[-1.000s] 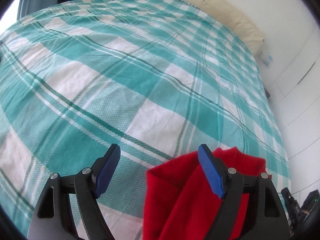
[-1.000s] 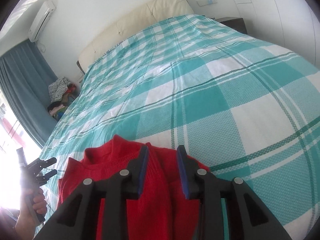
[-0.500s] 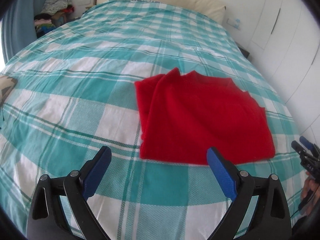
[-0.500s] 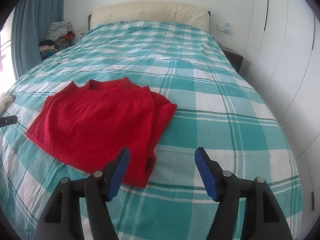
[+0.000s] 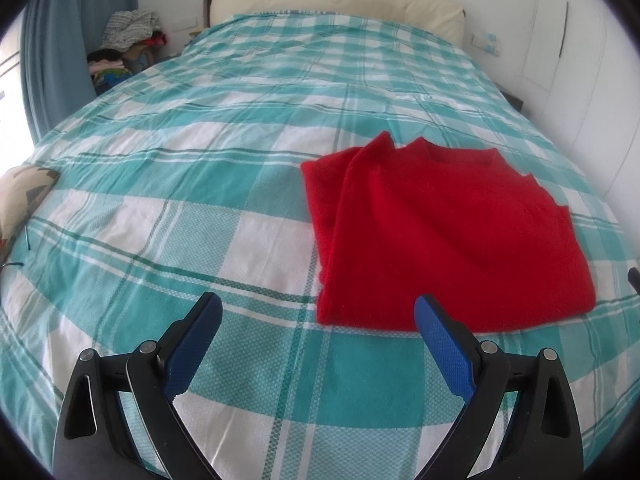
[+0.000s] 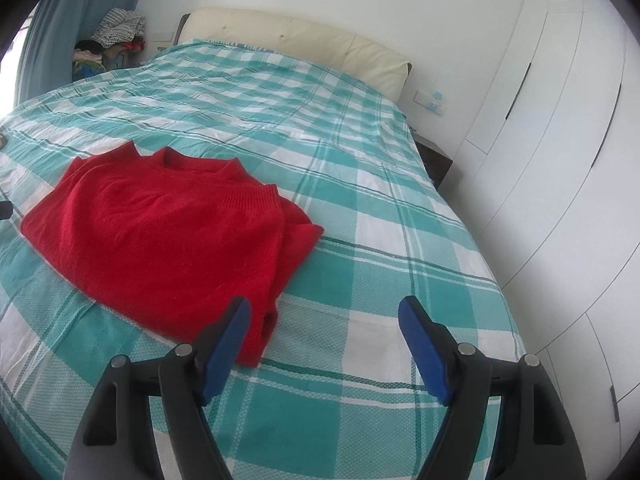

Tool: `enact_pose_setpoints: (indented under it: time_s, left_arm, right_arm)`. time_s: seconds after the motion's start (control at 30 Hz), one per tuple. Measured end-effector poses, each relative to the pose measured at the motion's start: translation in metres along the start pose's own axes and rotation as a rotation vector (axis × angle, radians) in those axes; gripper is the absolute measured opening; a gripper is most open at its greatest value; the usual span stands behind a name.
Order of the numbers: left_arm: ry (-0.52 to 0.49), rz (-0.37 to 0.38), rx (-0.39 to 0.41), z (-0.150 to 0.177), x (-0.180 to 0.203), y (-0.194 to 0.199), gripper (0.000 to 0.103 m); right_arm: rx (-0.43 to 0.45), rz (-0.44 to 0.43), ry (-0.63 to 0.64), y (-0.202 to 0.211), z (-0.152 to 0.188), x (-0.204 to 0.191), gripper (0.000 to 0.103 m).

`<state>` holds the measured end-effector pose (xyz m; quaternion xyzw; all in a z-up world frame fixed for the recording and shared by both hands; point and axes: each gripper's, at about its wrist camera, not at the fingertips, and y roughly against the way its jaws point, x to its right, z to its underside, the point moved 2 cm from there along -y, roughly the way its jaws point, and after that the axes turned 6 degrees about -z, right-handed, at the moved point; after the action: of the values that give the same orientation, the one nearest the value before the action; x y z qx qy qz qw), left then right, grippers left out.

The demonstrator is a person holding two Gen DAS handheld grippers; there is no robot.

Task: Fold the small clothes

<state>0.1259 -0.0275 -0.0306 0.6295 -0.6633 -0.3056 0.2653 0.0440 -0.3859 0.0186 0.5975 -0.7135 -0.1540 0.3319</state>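
Note:
A red knit sweater (image 5: 444,232) lies folded flat on the teal and white checked bedspread (image 5: 200,200), its collar toward the headboard. It also shows in the right wrist view (image 6: 168,232). My left gripper (image 5: 318,312) is open and empty, held above the bed just in front of the sweater's near left corner. My right gripper (image 6: 324,312) is open and empty, in front of the sweater's near right corner, with its left finger (image 6: 228,336) over the sweater's edge.
A cream padded headboard (image 5: 336,4) is at the far end. A pile of clothes (image 5: 124,40) stands by the blue curtain (image 5: 52,52) at the far left. White wardrobe doors (image 6: 560,152) run along the right. A patterned cushion (image 5: 20,196) lies at the left bed edge.
Both grippers have let go of the sweater and pulled back from it. The right gripper has opened wide. The sweater now lies flat and folded on the bed.

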Motion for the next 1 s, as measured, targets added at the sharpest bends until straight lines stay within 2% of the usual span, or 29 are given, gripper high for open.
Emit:
enact_pose_setpoints:
  time_s: [0.3,0.4,0.5,0.63,0.77,0.87,1.0]
  left_arm:
    - [-0.046,-0.031,-0.008,0.004,0.008,-0.003,0.098]
    - [-0.044,-0.035,-0.004,0.004,0.006,-0.002,0.098]
    - [-0.035,-0.040,0.001,0.002,0.003,-0.002,0.098]
    - [-0.018,-0.035,0.005,-0.001,-0.002,-0.001,0.098]
    - [-0.010,-0.039,0.018,-0.004,-0.006,0.003,0.098]
    - [0.005,-0.044,0.022,-0.006,-0.013,0.005,0.098]
    - [0.058,-0.041,0.018,-0.011,-0.030,0.007,0.098]
  right_arm:
    - [-0.023,-0.001,0.022,-0.008,0.004,-0.005,0.076]
    - [-0.027,-0.033,-0.027,-0.011,0.004,0.004,0.076]
    - [-0.037,-0.151,-0.201,-0.021,0.009,0.027,0.076]
    - [-0.089,-0.392,-0.473,-0.057,0.022,0.049,0.076]
    - [-0.086,-0.542,-0.583,-0.099,0.012,0.054,0.075]
    - [-0.084,-0.605,-0.659,-0.130,0.002,0.054,0.073]
    - [-0.199,-0.652,-0.711,-0.167,0.001,0.042,0.056]
